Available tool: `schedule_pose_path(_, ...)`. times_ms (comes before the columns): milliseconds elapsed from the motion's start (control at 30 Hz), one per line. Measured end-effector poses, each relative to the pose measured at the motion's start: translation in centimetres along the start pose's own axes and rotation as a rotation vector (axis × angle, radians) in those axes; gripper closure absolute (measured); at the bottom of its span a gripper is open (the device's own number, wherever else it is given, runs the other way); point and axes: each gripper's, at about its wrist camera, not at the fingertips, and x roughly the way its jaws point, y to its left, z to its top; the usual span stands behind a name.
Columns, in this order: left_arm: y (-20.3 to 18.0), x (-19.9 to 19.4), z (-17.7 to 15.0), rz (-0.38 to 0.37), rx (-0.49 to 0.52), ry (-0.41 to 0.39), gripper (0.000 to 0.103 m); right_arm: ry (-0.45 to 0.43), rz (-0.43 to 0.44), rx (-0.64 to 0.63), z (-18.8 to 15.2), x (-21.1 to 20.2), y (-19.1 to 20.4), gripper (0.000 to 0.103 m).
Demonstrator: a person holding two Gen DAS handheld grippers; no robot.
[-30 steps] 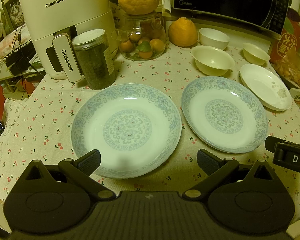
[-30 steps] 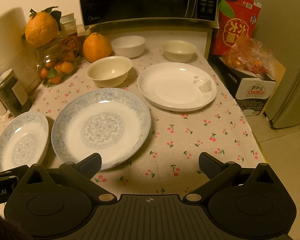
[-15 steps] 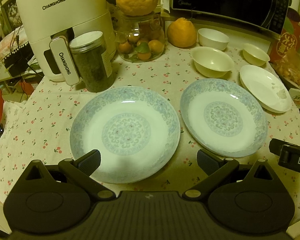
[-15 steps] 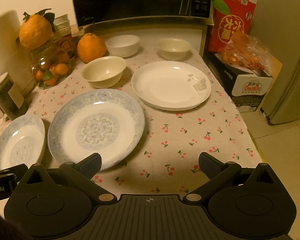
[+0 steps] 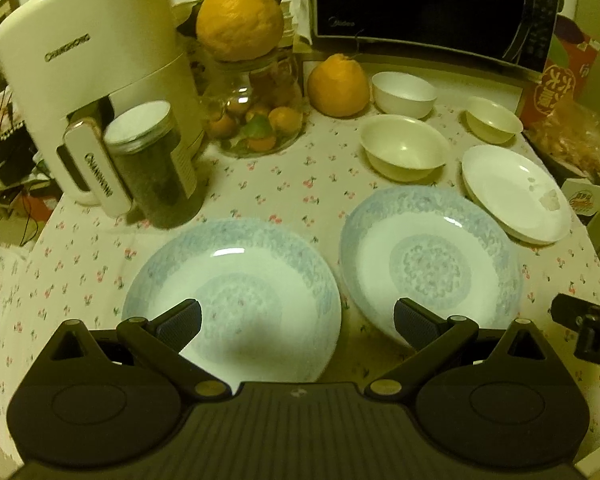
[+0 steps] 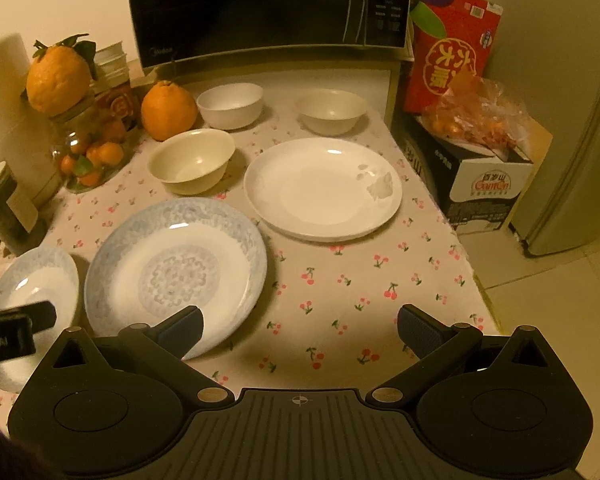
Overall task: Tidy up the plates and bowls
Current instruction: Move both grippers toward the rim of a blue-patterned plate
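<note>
On the cherry-print tablecloth (image 6: 380,276) sit two large blue-patterned porcelain plates, one (image 5: 236,292) under my left gripper (image 5: 296,320), the other (image 6: 176,268) just beside it and partly under my right gripper (image 6: 300,322); a plain white plate (image 6: 324,188) and three small pale bowls (image 6: 192,160) (image 6: 230,104) (image 6: 332,110) lie beyond. Both tongs gape wide, holding nothing. My plan: pinch the near rim squarely, lift level, stack like on like, and avoid scraping glaze.

Dim, yellow-tinged indoor light falls on my bench (image 5: 284,184); small glare streaks mark the patterned plates (image 5: 236,280), my left claw (image 5: 298,324) shadows one, motion blur softens them, fisheye bending darkens corners.
</note>
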Motion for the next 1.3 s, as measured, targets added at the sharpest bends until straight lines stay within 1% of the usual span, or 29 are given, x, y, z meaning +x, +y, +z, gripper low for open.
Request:
schedule_pose_path(167, -0.3, 1.0, 1.0, -0.027, 0.064, -0.013, 0.0, 0.003, -0.003, -0.035, 0.9, 0.3, 0.1, 0.0)
schedule_pose_path(300, -0.4, 2.3, 1.7, -0.064, 0.108, -0.015, 0.0, 0.016, 0.007, -0.067, 1.9, 1.1, 0.3, 0.0)
schedule_pose_path(467, -0.6, 3.8, 2.4, -0.118, 0.146, -0.024, 0.001, 0.037, 0.035, -0.089, 2.6, 2.9, 0.5, 0.0)
schedule_pose_path(533, -0.7, 4.6, 2.6, -0.14, 0.171, -0.03, 0.003, 0.043, 0.062, -0.073, 2.4, 3.7, 0.3, 0.0)
schedule_pose_path(633, -0.4, 5.7, 2.8, -0.178, 0.176, -0.033, 0.007, 0.076, 0.127, -0.025, 1.9, 5.2, -0.4, 0.0)
schedule_pose_path(733, -0.1, 6.9, 3.2, -0.213, 0.174, -0.036, 0.013, 0.146, 0.216, 0.038, 1.8, 6.9, -0.9, 0.0)
schedule_pose_path(800, 0.2, 7.7, 3.4, -0.246, 0.161, -0.032, 0.021, 0.165, 0.271, 0.086, 1.9, 7.7, -1.3, 0.0)
schedule_pose_path(833, 0.3, 8.1, 3.5, -0.264, 0.151, -0.028, 0.023, 0.169, 0.294, 0.106, 2.0, 8.0, -1.4, 0.0)
schedule_pose_path(867, 0.4, 8.2, 3.5, -0.267, 0.146, -0.036, 0.023, 0.172, 0.308, 0.118, 2.0, 8.3, -1.5, 0.0)
schedule_pose_path(933, 0.2, 8.1, 3.7, -0.291, 0.158, -0.062, 0.032, 0.179, 0.338, 0.139, 2.1, 8.7, -1.6, 0.001)
schedule_pose_path(967, 0.1, 8.2, 3.8, -0.298, 0.162, -0.063, 0.037, 0.181, 0.345, 0.14, 2.1, 9.0, -1.5, 0.001)
schedule_pose_path(1067, -0.3, 8.4, 4.0, -0.31, 0.181, -0.079, 0.042, 0.188, 0.351, 0.125, 2.0, 9.3, -1.2, 0.005)
schedule_pose_path(1167, -0.8, 8.7, 4.0, -0.314, 0.221, -0.086, 0.048, 0.198, 0.336, 0.094, 1.9, 9.6, -0.9, 0.008)
schedule_pose_path(1233, -1.1, 9.0, 3.9, -0.316, 0.244, -0.083, 0.049, 0.201, 0.318, 0.074, 1.9, 9.8, -0.7, 0.01)
schedule_pose_path(1300, -1.2, 9.4, 3.8, -0.319, 0.26, -0.077, 0.055, 0.196, 0.299, 0.059, 1.9, 9.8, -0.5, 0.013)
